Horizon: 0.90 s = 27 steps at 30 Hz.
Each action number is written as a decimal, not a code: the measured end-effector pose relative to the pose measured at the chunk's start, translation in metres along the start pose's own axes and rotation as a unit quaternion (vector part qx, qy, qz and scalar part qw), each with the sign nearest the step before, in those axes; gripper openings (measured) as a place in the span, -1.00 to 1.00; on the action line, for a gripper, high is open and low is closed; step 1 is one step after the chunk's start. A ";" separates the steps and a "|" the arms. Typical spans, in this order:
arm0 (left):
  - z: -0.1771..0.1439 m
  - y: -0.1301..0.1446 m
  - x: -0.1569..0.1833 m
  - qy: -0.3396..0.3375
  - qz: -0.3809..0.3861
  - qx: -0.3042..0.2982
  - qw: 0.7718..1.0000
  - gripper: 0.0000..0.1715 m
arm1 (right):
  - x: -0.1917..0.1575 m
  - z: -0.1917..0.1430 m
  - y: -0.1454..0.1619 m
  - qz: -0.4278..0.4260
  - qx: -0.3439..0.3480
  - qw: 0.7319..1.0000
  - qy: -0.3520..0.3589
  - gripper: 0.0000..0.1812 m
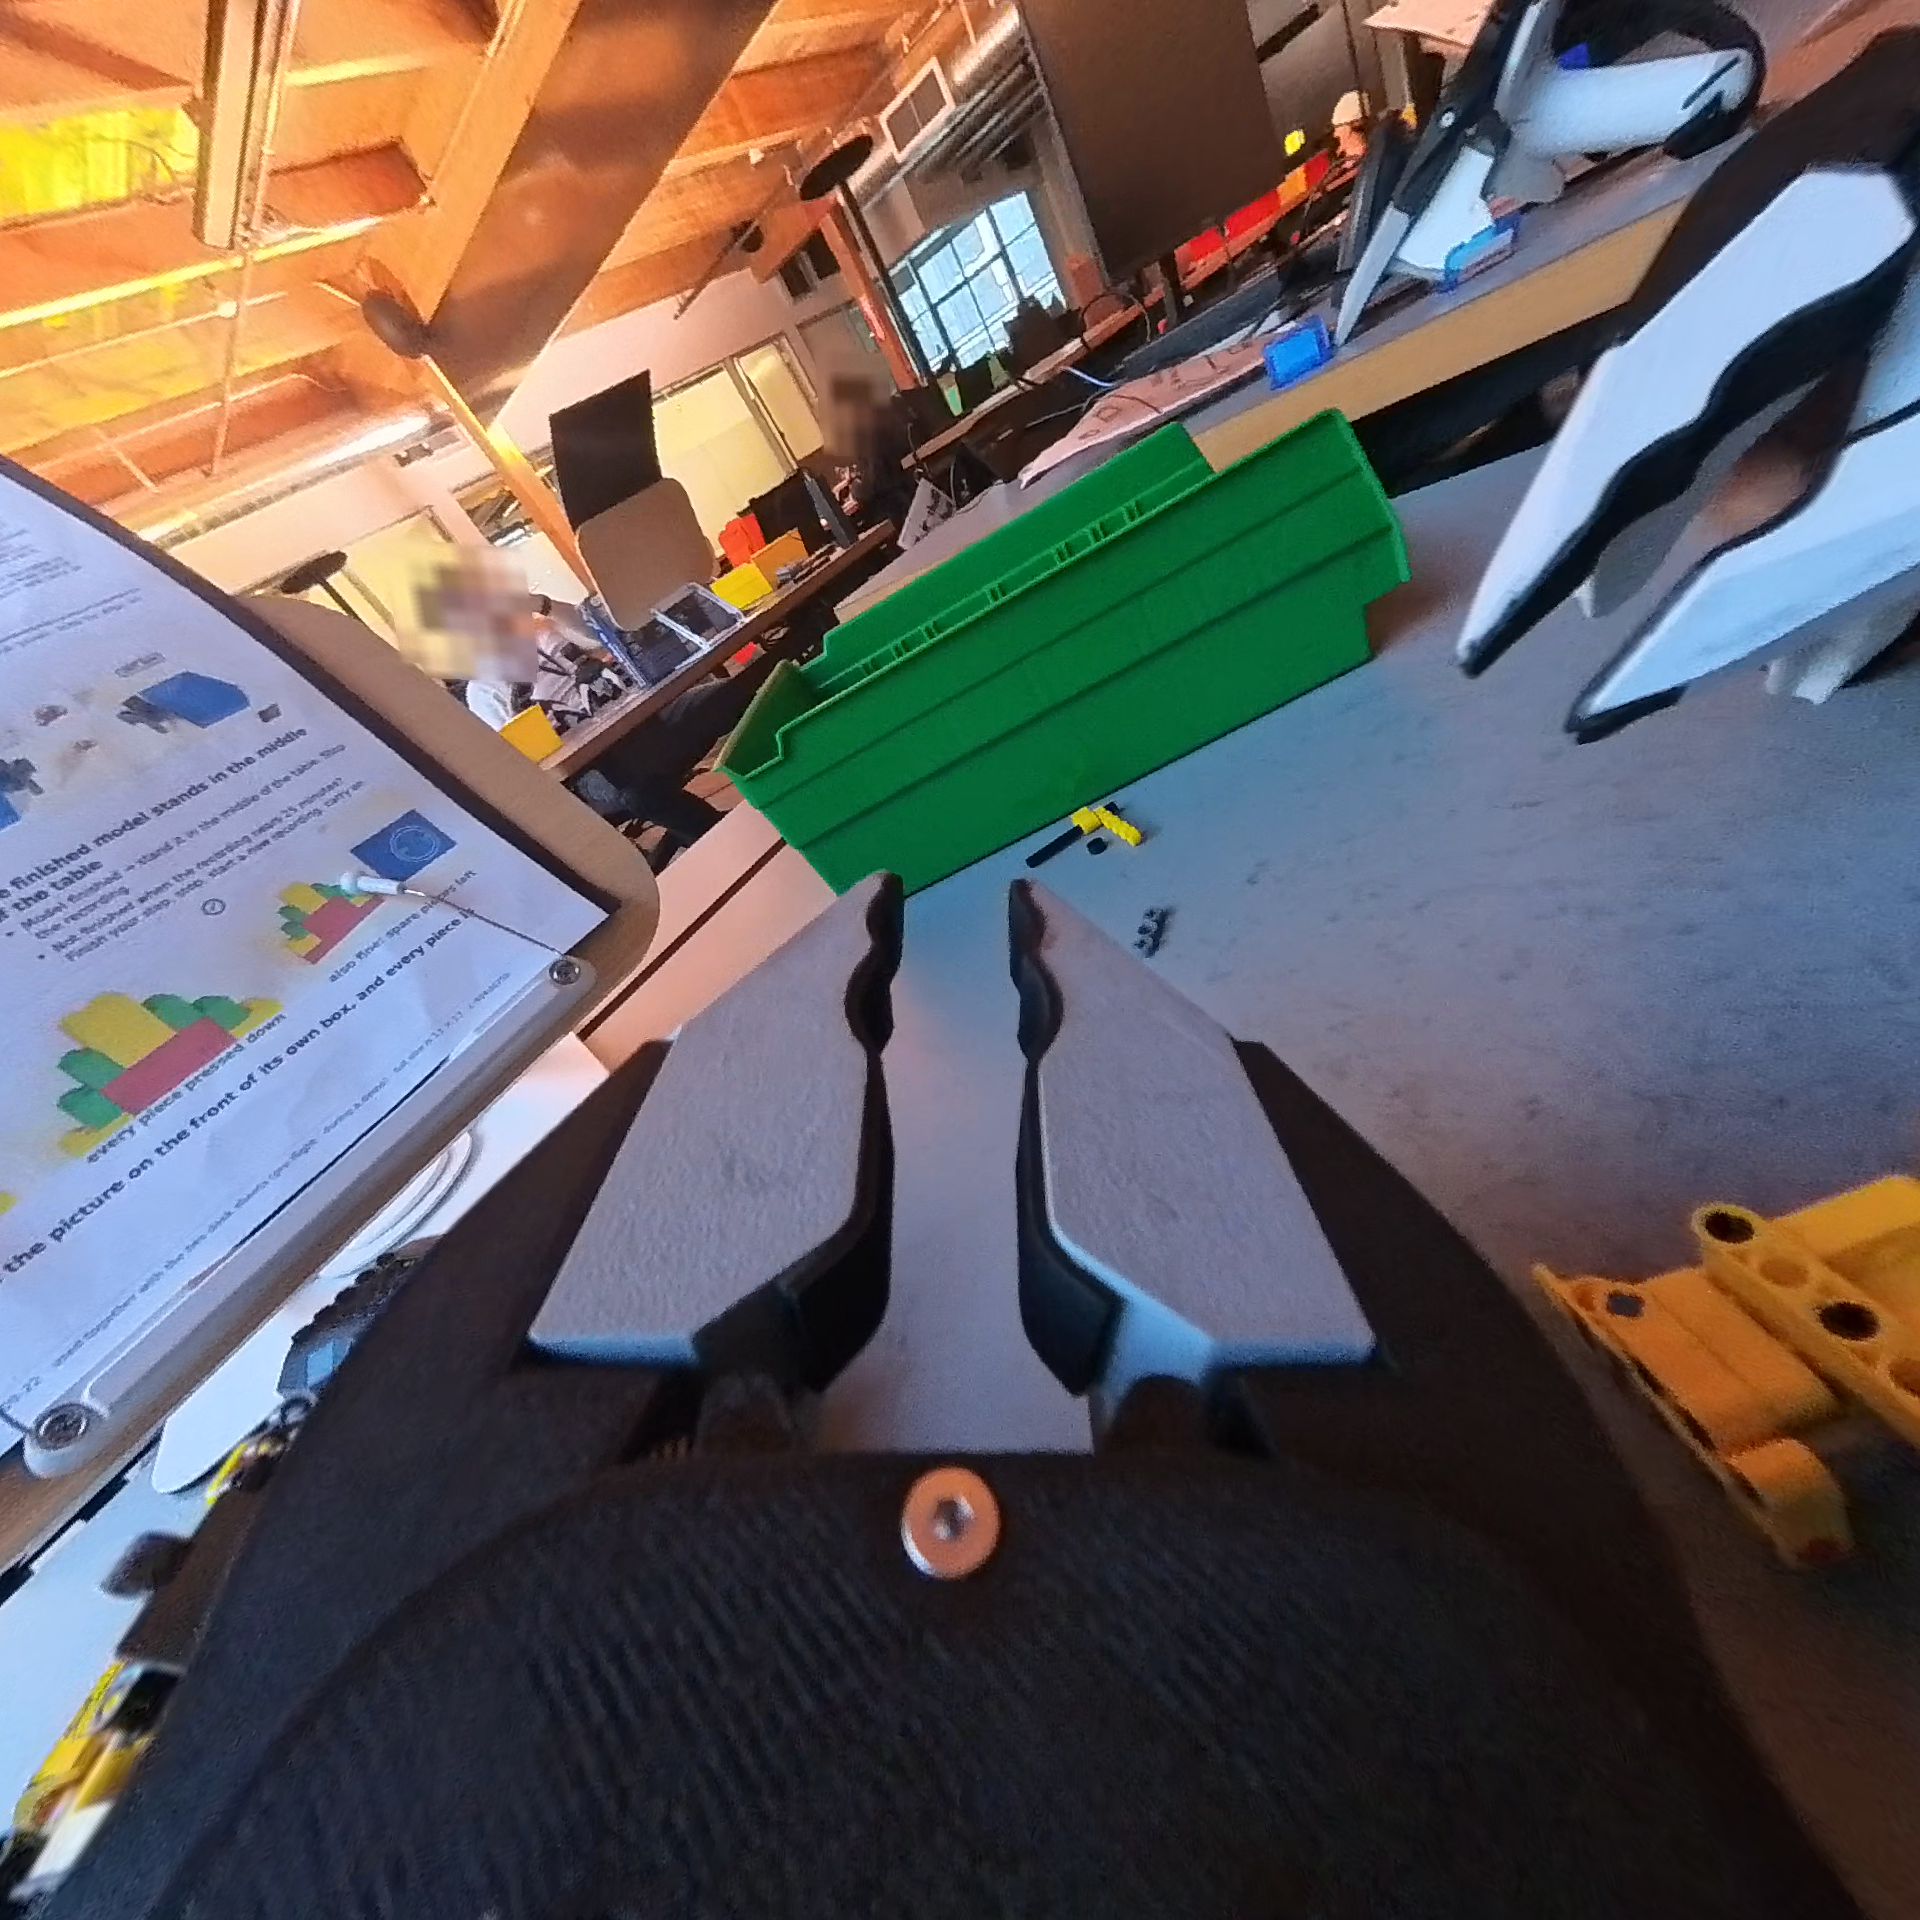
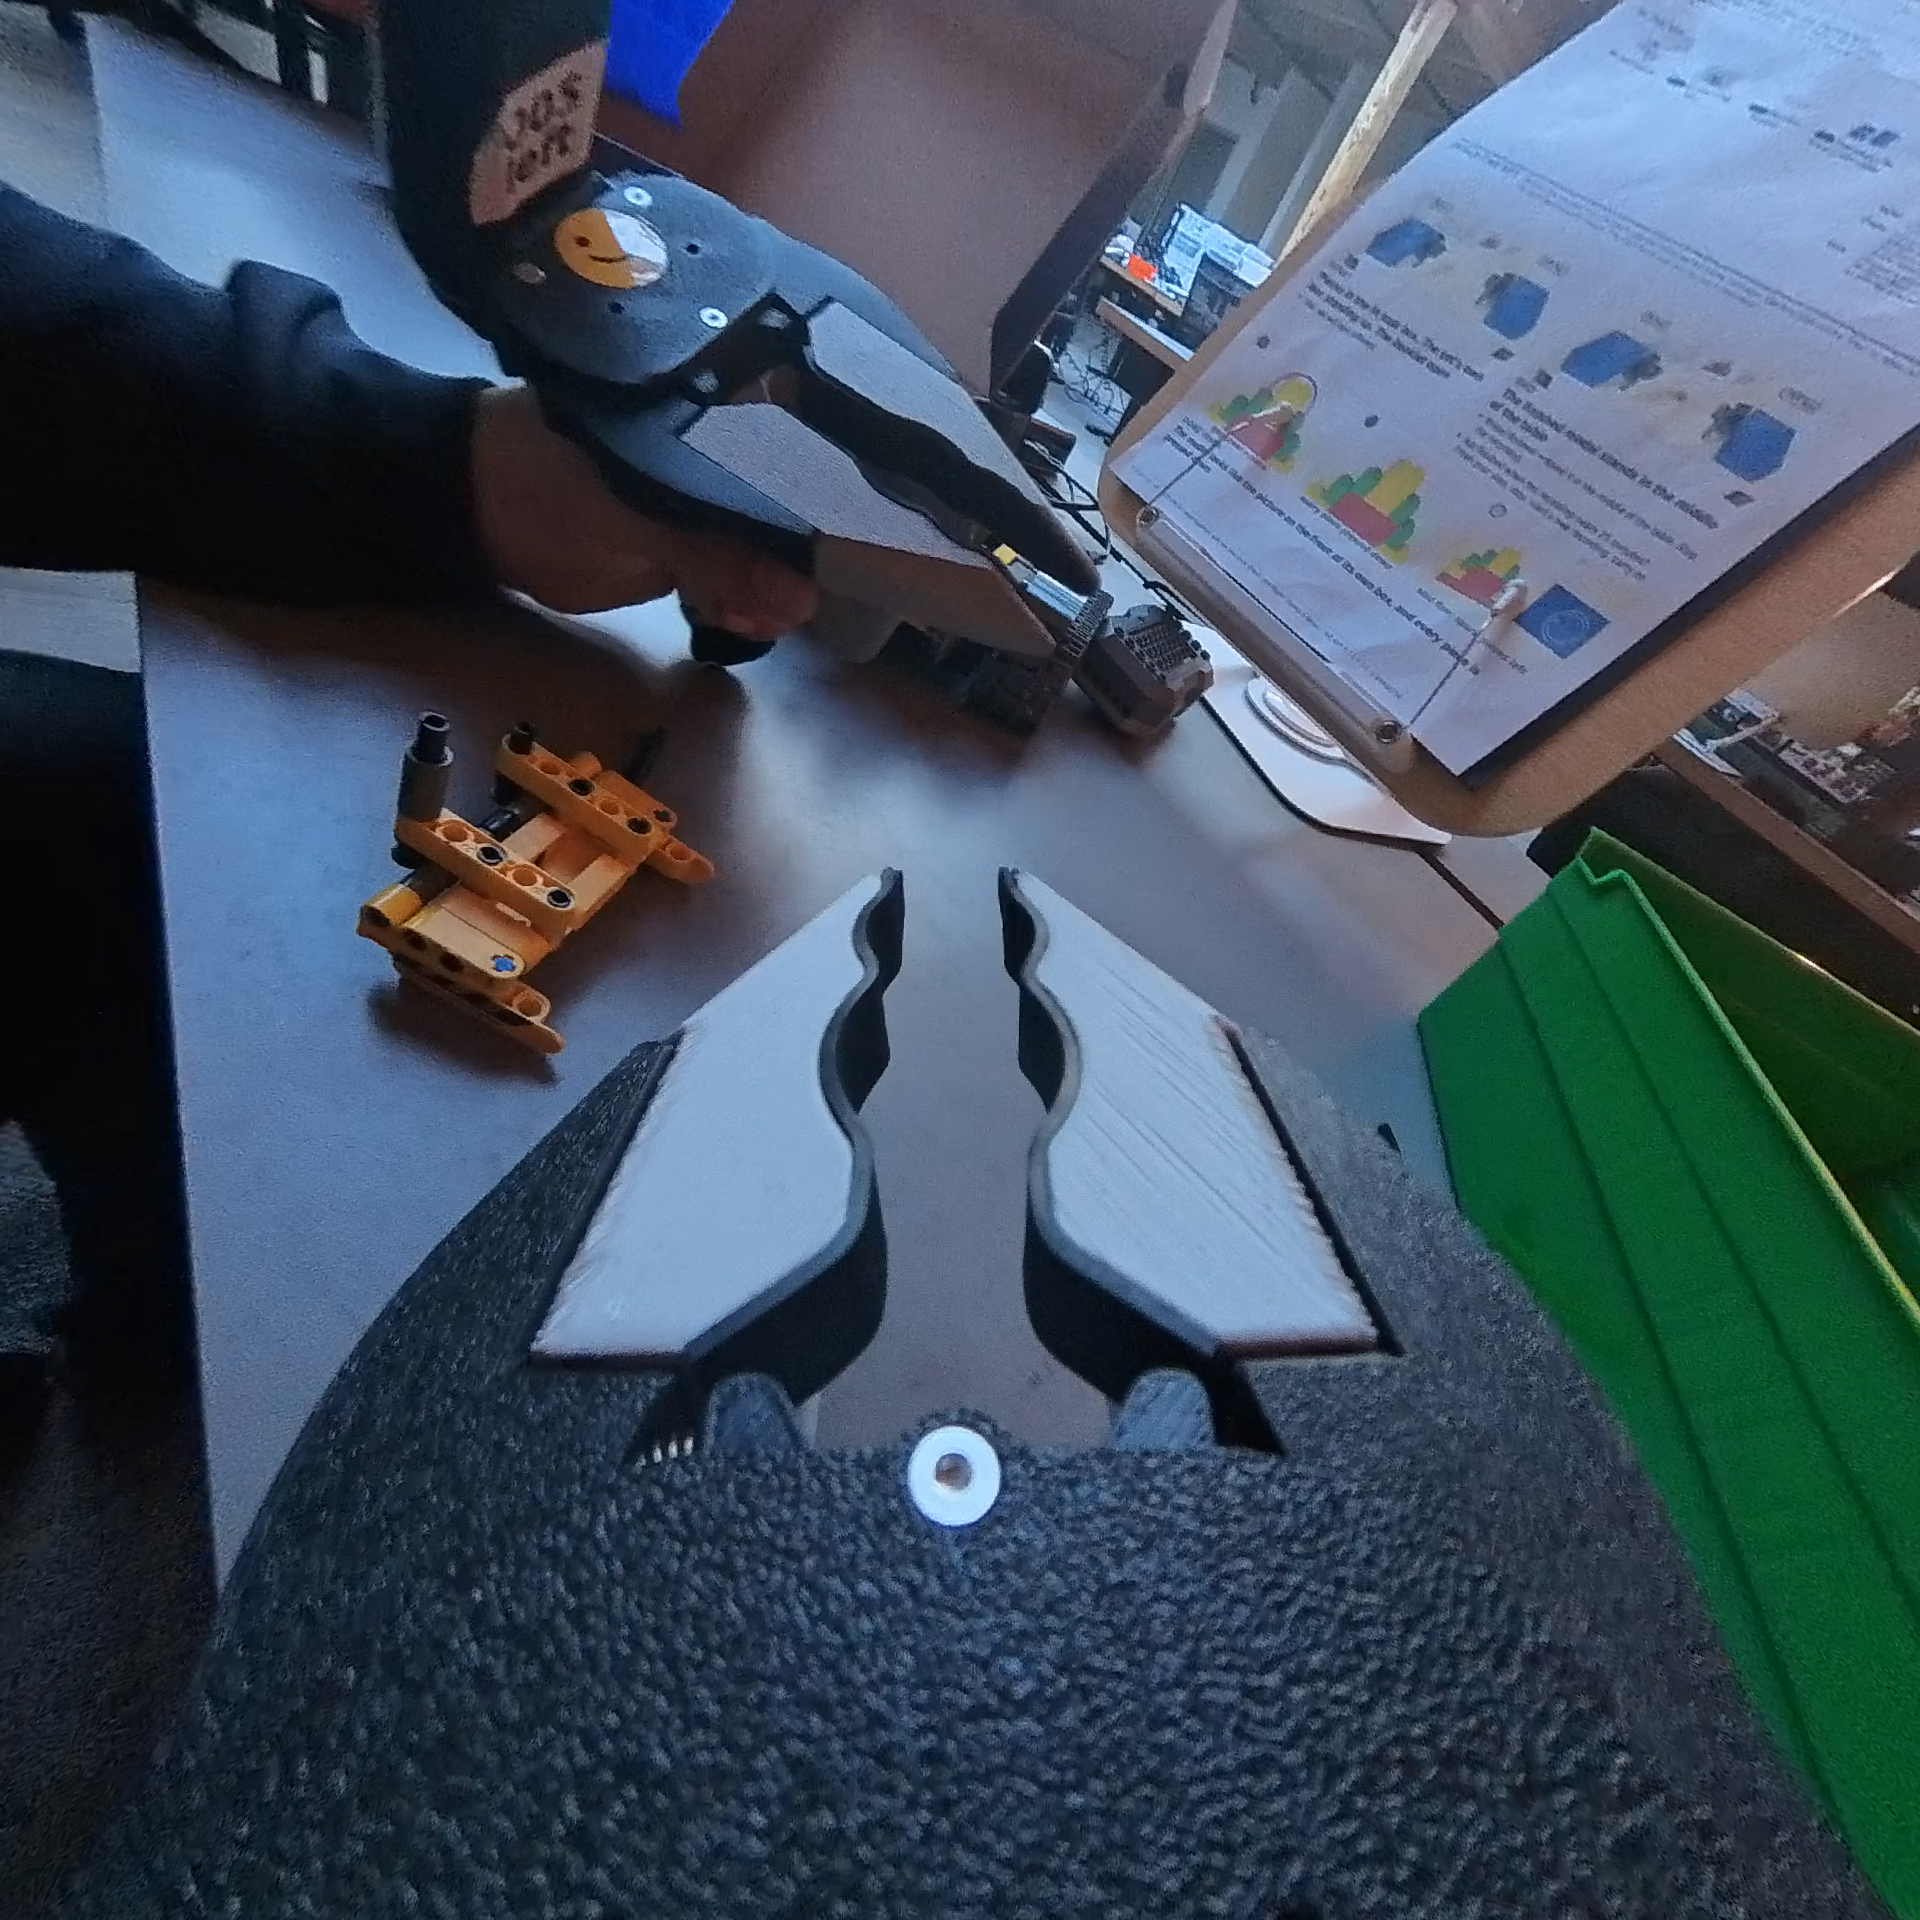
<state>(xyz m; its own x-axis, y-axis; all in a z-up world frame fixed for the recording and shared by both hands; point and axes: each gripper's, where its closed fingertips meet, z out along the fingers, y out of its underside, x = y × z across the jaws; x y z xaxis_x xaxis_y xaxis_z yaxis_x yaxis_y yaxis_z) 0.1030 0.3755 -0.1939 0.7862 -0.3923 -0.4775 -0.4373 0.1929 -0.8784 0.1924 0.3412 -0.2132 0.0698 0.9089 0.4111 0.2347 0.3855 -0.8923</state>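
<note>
A grey table carries a green bin beyond the fingertips, small loose pieces before it, and a yellow assembly left of the right fingers.

Big open workshop with a warm orange wooden beam ceiling and a strip light hanging off it. Paned windows at the far end let in daylight. Long rows of desks run back there, plus a dark panel standing upright. The grey table up front looks a bit scuffed.
</note>
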 end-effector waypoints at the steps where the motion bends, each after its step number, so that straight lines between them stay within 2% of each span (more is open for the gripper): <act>1: 0.001 0.001 -0.001 0.003 -0.008 -0.001 1.000 -0.78 | -0.001 -0.001 -0.001 -0.001 0.004 1.000 -0.003 -0.83; 5: 0.001 0.000 -0.002 0.003 -0.021 -0.001 1.000 -0.75 | 0.001 -0.012 -0.016 -0.018 0.033 0.999 0.024 -0.83; 7: -0.003 -0.001 0.000 -0.006 0.002 -0.007 1.000 -0.75 | -0.002 -0.034 -0.034 0.015 0.082 0.995 0.051 -0.82; 9: -0.014 -0.012 -0.006 -0.046 0.042 -0.006 0.998 -0.75 | -0.021 -0.066 -0.047 0.065 0.128 0.988 0.053 -0.82; 12: -0.053 -0.043 0.000 -0.085 0.035 -0.016 0.996 -0.71 | -0.058 -0.114 -0.040 0.066 0.106 0.990 0.064 -0.80; 15: -0.114 -0.065 0.028 -0.110 -0.001 -0.062 0.992 -0.58 | -0.104 -0.163 -0.024 0.088 0.102 0.988 0.070 -0.82; 18: -0.179 -0.072 0.087 -0.100 -0.044 -0.090 0.990 -0.54 | -0.155 -0.192 0.015 0.110 0.064 0.990 0.058 -0.87; 22: -0.242 -0.031 0.208 -0.059 -0.102 -0.149 0.982 -0.54 | -0.243 -0.210 0.070 0.138 -0.003 0.990 -0.037 -0.86; 24: -0.257 -0.001 0.276 -0.028 -0.161 -0.172 0.971 -0.55 | -0.300 -0.210 0.121 0.167 -0.073 0.978 -0.101 -0.86; 27: -0.260 0.042 0.365 0.028 -0.221 -0.218 0.950 -0.64 | -0.390 -0.208 0.224 0.187 -0.222 0.942 -0.170 -0.82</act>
<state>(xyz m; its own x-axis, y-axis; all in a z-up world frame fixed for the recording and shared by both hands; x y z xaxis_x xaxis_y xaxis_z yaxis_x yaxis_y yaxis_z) 0.2579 0.0067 -0.3993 0.9162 -0.3974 -0.0516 -0.2190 -0.3887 -0.8950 0.4196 0.0405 -0.5345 -0.0690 0.9953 -0.0673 0.6436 -0.0072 -0.7653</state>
